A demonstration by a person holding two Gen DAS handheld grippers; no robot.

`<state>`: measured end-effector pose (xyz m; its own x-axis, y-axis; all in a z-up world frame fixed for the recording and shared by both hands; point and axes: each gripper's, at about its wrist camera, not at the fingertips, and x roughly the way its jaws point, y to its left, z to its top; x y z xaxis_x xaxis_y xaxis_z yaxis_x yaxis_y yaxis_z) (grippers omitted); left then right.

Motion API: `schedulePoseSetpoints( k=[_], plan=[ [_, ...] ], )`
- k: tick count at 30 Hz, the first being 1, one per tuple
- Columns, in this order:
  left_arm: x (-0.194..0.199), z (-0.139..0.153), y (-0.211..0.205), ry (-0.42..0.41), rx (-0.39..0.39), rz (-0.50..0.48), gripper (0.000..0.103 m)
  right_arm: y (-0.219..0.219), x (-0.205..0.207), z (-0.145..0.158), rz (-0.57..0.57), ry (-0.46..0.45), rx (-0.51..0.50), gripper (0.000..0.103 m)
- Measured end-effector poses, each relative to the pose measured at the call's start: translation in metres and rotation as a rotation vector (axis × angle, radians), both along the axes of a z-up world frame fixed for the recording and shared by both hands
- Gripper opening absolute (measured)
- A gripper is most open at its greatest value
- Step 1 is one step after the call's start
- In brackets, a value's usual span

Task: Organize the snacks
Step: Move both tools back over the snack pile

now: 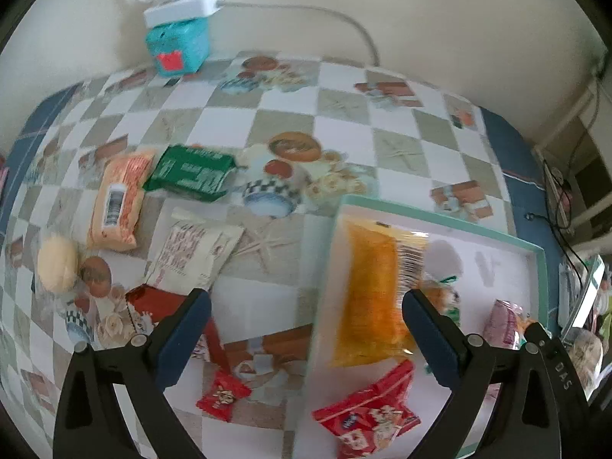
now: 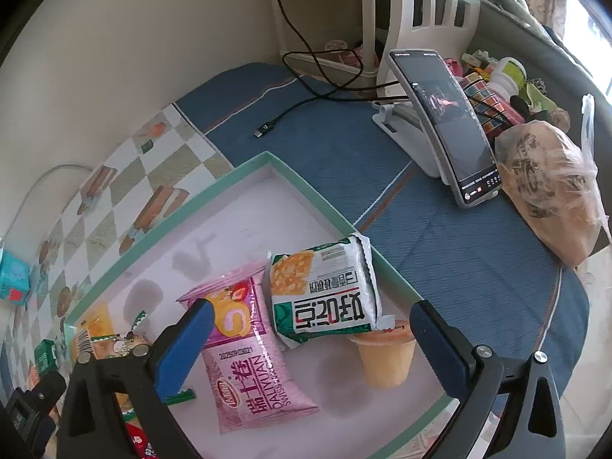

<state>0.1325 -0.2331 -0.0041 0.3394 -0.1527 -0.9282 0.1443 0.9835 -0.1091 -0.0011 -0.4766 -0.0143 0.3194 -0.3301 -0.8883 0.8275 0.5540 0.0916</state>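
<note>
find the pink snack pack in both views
Left wrist view: the pink snack pack peeks out at the right edge, inside the tray.
Right wrist view: pink snack pack lies bottom centre, in the tray.
Shared landmark: the tray's green rim.

Glossy plastic snack wrappers [image 2: 256, 352], matt tray [image 2: 321, 199]

Blurring along the yellow packet [image 1: 367, 290]; running off the lower edge, red snack bag [image 1: 367, 420]; hiding partly behind right tool [image 2: 310, 323], jelly cup [image 2: 386, 359]; lying half-covered, dark red pack [image 1: 153, 300].
</note>
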Motion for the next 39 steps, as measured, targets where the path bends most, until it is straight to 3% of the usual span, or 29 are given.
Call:
schedulePoseSetpoints(
  k=[13,31,39],
  plan=[
    [0.003,-0.004,0.050,0.071,-0.005,0.095,0.100,0.034,0.007,0.020,0.080,-0.029,-0.003,0.103],
    [-0.015,0.041,0.154,-0.046,0.044,0.216,0.100,0.139,0.016,0.042,0.288,-0.031,-0.044,0.103],
    [-0.018,0.046,0.212,-0.054,0.040,0.331,0.100,0.188,0.024,0.047,0.407,-0.025,-0.049,0.103]
  ],
)
